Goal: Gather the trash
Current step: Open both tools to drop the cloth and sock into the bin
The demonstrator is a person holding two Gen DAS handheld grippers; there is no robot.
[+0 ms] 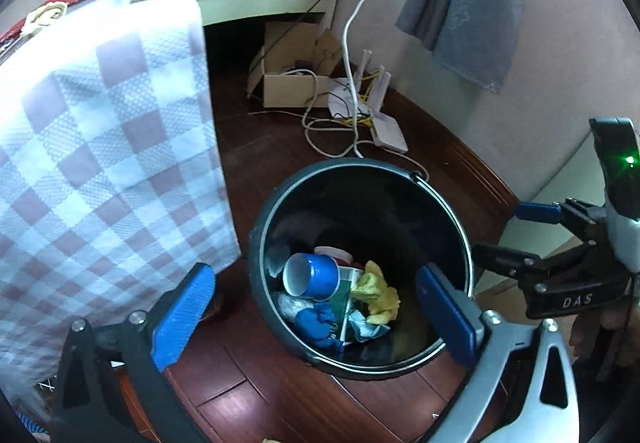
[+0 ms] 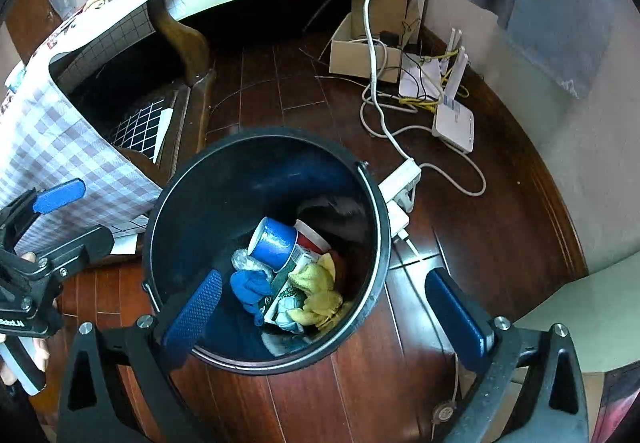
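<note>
The left gripper (image 1: 316,311) and right gripper (image 2: 328,307) both hung spread wide and empty over the round black plastic bin (image 2: 372,203). A blue cup (image 2: 272,243) and yellow crumpled cloth (image 2: 316,291) lay inside.

A round dark plastic bin (image 2: 372,211) is standing on the reddish wooden floor (image 2: 480,227). Lying in it are a blue cup (image 2: 272,243), a crumpled yellow cloth (image 2: 316,295) and a blue glove (image 2: 250,287). A checked tablecloth (image 1: 100,147) is hanging left of it, and a white router (image 2: 454,125) is lying behind.
</note>
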